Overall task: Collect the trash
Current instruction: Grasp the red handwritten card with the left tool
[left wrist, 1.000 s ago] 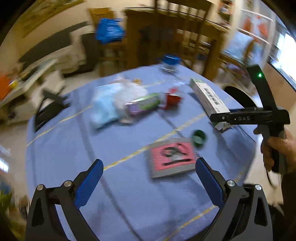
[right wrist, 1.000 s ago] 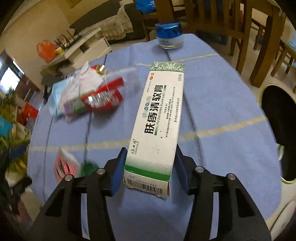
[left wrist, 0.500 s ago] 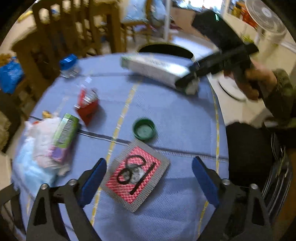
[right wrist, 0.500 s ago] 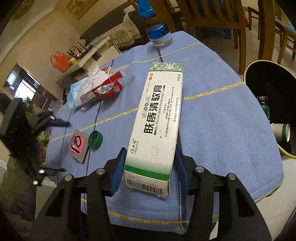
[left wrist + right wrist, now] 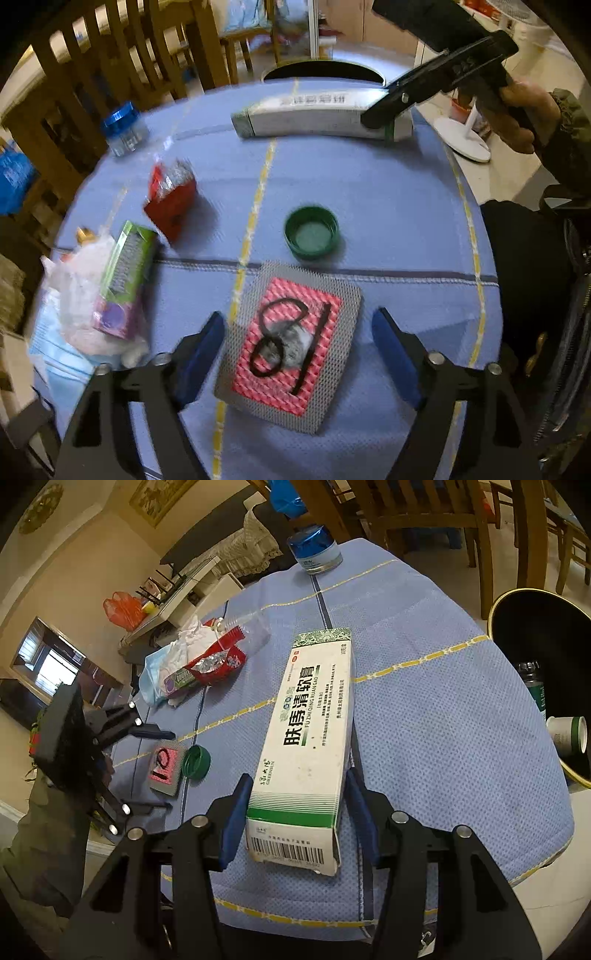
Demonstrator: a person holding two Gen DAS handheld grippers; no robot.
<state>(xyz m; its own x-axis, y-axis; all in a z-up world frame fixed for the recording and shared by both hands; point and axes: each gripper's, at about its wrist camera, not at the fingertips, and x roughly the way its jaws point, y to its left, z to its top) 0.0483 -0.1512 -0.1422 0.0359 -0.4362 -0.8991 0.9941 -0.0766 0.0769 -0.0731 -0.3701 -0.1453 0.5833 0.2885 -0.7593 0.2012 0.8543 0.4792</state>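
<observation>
Start at the left of the table (image 5: pixel 388 192): your left gripper (image 5: pixel 295 347) points steeply down over the mesh pad (image 5: pixel 291 343), the grey one with the pink middle and black marker strokes. Its jaws are spread wide but closing, with the pad lying flat between them and neither blue finger (image 5: pixel 201 347) touching it. The pad's longer side runs away from you, roughly along the line of the fingers, so the jaws would close across its shorter width. Because it lies flat on the cloth, I judge you need to get the fingertips down to the cloth beside its edges before you squeeze.

Just beyond the pad sits the green bottle cap (image 5: pixel 312 232), open side up, near but not touching it. Further left lie the red wrapper (image 5: pixel 170 199), the green and purple packet (image 5: pixel 125 277) resting on crumpled tissue (image 5: pixel 81 280), and at the far edge the blue-lidded jar (image 5: pixel 123 127).

Moving right, your right gripper (image 5: pixel 295 812) pinches the long white and green box (image 5: pixel 310 731) at its barcode end, 1 finger pressed on each long side. The box's long axis runs straight out ahead of the fingers, and its far end reaches out over the cloth.

The black bin (image 5: pixel 546 635) stands beside the table to the right of that gripper, and a paper cup (image 5: pixel 569 734) and a bottle are inside already. Your right hand is the nearer one to it. The box goes in by swinging right, past the table edge.
</observation>
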